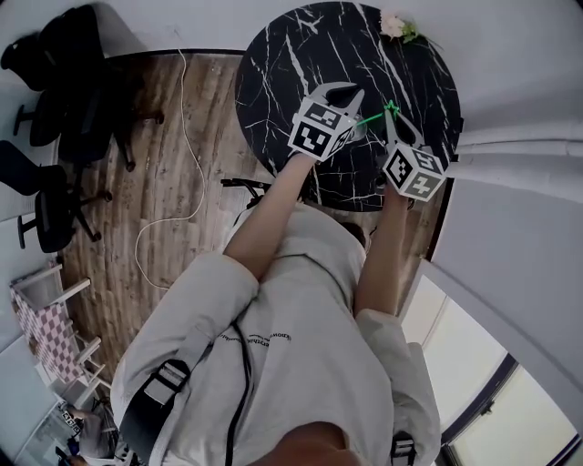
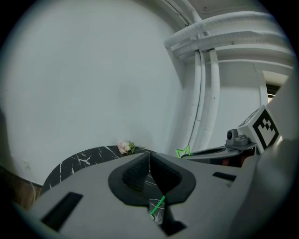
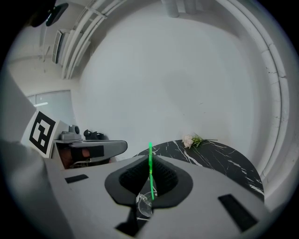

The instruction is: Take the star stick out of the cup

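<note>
Right gripper (image 3: 149, 163): fingers clamped on the star stick (image 3: 150, 170), which runs straight up the seam between them. I read that as a grip lined up to pull along the stick's axis. The star end pokes just past the tips. The lower end meets the clear cup (image 3: 144, 205), seen through the gap behind the pads. I can't tell how deep it sits, so I judge it not out yet.

Left gripper (image 2: 149, 158): fingers together at the tips, nothing between the pads. The cup shows under them. It looks parked there to steady the cup, but I can't confirm contact.

The cup is over the black marble bench (image 1: 301, 55), on my side of it. Flower sprig (image 1: 393, 25) sits at the far rim, well apart. Main obstruction: the grippers sit close together, so the left fingers are near the pull path.
</note>
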